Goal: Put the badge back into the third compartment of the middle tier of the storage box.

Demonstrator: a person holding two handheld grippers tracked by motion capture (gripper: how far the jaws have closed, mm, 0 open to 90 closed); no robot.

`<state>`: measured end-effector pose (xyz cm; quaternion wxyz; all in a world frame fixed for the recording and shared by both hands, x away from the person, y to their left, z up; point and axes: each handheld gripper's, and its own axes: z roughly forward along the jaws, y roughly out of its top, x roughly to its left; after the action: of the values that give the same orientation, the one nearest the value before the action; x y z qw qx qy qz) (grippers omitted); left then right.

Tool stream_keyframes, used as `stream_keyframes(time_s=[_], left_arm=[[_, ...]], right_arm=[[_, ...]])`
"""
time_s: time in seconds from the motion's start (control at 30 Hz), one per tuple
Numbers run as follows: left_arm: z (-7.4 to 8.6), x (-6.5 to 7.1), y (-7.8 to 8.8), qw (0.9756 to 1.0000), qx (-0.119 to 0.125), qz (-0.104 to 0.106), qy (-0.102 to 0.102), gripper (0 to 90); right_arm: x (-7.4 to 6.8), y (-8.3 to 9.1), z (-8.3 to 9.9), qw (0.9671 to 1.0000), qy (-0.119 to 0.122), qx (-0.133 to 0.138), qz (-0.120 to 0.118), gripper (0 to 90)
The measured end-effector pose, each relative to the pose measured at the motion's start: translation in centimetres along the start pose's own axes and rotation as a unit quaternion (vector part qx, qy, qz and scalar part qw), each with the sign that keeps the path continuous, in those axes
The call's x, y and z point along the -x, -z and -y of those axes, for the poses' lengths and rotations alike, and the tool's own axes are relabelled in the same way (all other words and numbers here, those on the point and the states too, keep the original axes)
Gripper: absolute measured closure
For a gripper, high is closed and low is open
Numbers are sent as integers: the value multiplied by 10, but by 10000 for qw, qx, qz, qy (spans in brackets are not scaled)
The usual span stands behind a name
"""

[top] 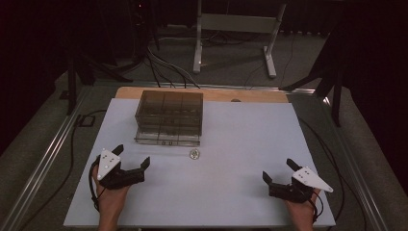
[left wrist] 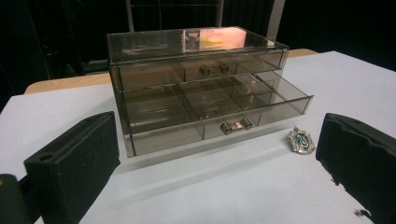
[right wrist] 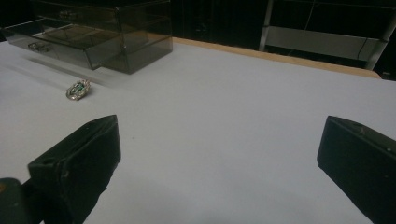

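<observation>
Approach step is judged in hand. Both grippers, left (top: 132,157) and right (top: 277,169), are spread wide and empty. Badge (top: 194,154) lies mid-frame, below the open drawer (left wrist: 219,119). A grasp is required next.

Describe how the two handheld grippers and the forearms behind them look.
The left gripper and the right gripper are black, each with two blocky, matte fingers and a pale three-cornered plate marked with small dots on top. A black cable trails from each. The forearms show no sleeves.
</observation>
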<state>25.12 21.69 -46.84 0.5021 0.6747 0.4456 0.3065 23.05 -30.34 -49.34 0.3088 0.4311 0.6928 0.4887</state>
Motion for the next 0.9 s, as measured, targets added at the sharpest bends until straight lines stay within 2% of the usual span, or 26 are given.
stream_keyframes(time_s=[0.17, 0.9], left_arm=[[-1, 1, -4, 10000, -20, 16, 16, 5], [-3, 15, -24, 9997, -161, 191, -15, 5]], right_arm=[[3, 0, 0, 10000, -96, 20, 15, 0], [3, 0, 1, 9999, -103, 25, 12, 0]])
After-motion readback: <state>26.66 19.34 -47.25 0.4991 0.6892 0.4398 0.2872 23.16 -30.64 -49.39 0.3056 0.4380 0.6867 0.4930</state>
